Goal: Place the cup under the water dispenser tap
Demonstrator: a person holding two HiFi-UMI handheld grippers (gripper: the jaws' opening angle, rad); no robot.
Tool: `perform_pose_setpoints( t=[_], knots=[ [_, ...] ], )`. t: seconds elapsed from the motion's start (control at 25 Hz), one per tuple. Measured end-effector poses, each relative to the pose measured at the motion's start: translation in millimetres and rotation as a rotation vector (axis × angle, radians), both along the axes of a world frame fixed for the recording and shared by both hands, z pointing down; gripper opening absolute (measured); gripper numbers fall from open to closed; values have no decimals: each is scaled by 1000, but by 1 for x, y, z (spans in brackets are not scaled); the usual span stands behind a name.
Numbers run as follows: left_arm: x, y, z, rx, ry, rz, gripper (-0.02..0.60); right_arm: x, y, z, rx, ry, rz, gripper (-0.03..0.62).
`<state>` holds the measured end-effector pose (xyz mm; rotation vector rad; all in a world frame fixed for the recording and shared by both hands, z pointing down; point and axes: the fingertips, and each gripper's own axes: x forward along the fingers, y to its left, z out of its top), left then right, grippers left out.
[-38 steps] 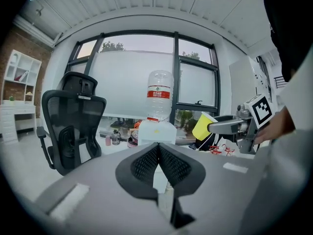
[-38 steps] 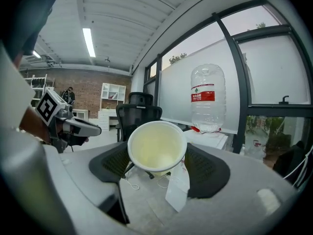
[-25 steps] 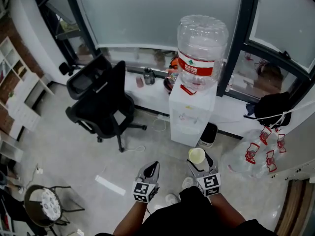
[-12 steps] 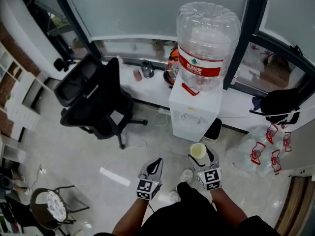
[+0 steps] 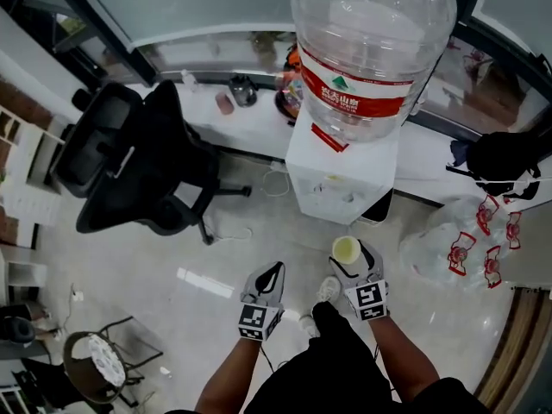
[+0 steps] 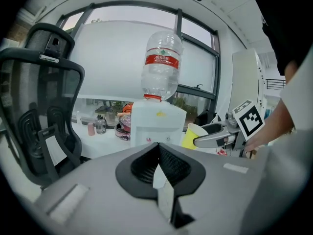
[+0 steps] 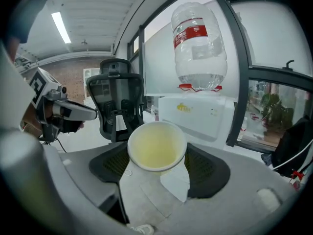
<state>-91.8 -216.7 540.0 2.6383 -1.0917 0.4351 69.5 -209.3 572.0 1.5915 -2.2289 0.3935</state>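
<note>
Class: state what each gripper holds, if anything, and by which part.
The right gripper grips the pale yellow paper cup by its side wall, below the rim, one jaw on each side. The left gripper holds nothing; its jaws are shut.

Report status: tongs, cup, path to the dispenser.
Left tongs shut, empty. Right tongs shut on cup, upright, short of water dispenser. Nothing seen in between; office chair off to the left.

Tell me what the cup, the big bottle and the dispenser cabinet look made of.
Cup: probably paper, matte pale yellow inside, thin rolled rim.
Bottle: clear glossy plastic, see-through with ribbed walls and a red label.
Dispenser cabinet: white, smooth, likely plastic or painted metal; can't tell which.
</note>
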Motion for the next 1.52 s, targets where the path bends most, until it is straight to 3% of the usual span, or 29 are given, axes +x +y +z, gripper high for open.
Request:
perform_pose_setpoints(
  t=[0.48,0.88,1.0,1.28,1.52],
  knots=[
    [26,-40,62,-16,4,38,15,24,-39,92,-55,35,65,351],
    [36,-56,115,-6,11,161,15,39,-46,149,-87,30,176,351],
    [39,-61,124,-16,11,167,15,46,-48,167,-110,21,194,351],
    [51,-81,147,-88,-27,144,15,50,-81,192,-53,40,204,351],
    [66,-102,166,-21,24,125,15,56,-107,213,-27,19,263,351]
  ],
)
